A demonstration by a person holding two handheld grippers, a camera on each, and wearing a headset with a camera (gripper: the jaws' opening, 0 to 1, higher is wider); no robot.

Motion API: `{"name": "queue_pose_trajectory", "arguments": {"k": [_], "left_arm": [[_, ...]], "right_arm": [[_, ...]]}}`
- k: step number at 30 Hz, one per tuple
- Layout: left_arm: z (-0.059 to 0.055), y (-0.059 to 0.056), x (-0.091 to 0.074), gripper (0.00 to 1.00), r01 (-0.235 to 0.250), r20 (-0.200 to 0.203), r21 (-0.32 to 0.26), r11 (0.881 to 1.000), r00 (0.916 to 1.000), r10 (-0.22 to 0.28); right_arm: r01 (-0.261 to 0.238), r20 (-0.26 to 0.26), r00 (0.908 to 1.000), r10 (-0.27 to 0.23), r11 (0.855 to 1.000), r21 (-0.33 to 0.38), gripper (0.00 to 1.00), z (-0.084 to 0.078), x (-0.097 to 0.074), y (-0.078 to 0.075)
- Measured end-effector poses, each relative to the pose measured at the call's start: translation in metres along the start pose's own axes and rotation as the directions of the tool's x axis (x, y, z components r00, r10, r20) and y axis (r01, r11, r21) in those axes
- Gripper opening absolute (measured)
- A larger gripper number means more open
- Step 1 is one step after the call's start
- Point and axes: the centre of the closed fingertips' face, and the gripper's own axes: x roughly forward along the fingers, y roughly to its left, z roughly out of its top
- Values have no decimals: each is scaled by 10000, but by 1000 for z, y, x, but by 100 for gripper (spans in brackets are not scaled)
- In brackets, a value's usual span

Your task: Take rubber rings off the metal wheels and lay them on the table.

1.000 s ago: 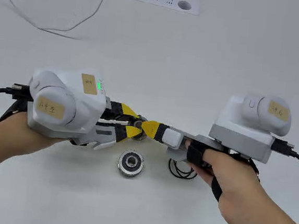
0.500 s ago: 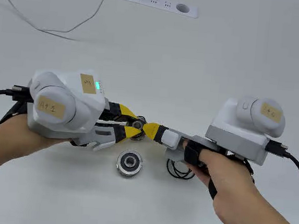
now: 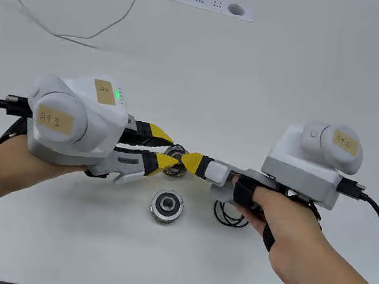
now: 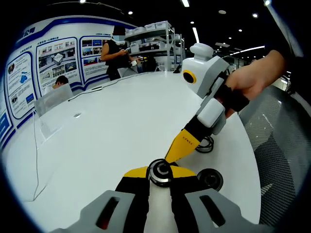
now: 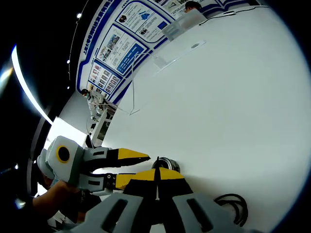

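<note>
Left gripper (image 3: 167,152) is clamped on a metal wheel (image 4: 160,171), holding it up just off the table (image 3: 260,88). Right gripper (image 3: 191,161) comes in from the other side, yellow tips pressed together right at that wheel's edge. Honestly can't tell if it's got the rubber ring pinched or not. A second wheel (image 3: 167,205) sits flat on the table just below them, with a few loose black rings (image 3: 228,216) lying beside it, under the right gripper.
</note>
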Motion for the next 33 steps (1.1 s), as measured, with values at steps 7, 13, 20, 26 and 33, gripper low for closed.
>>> {"name": "queue_pose_trajectory", "arguments": {"k": [7,13,20,26,33], "left_arm": [[11,19,-22,16,-762,619,-675,9948,9948,804],[16,23,-32,17,-1067,838,-848,9907,9900,1138],[23,13,-32,20,-1007,956,-670,9927,9897,1069],[26,9,-34,28,-1016,1033,-666,9926,9888,1082],[31,6,-42,31,-1133,1264,-795,9904,9844,1227]], "right_arm": [[-864,-100,9962,865,9962,114,1,-4,0,23],[-1186,-34,9929,1188,9924,331,1,-3,-14,35],[-932,230,9955,923,9948,422,1,-1,-40,26],[-370,495,9982,329,9958,840,1,-6,-62,2],[176,568,9980,-265,9884,1511,1,-19,-81,-26]]}}
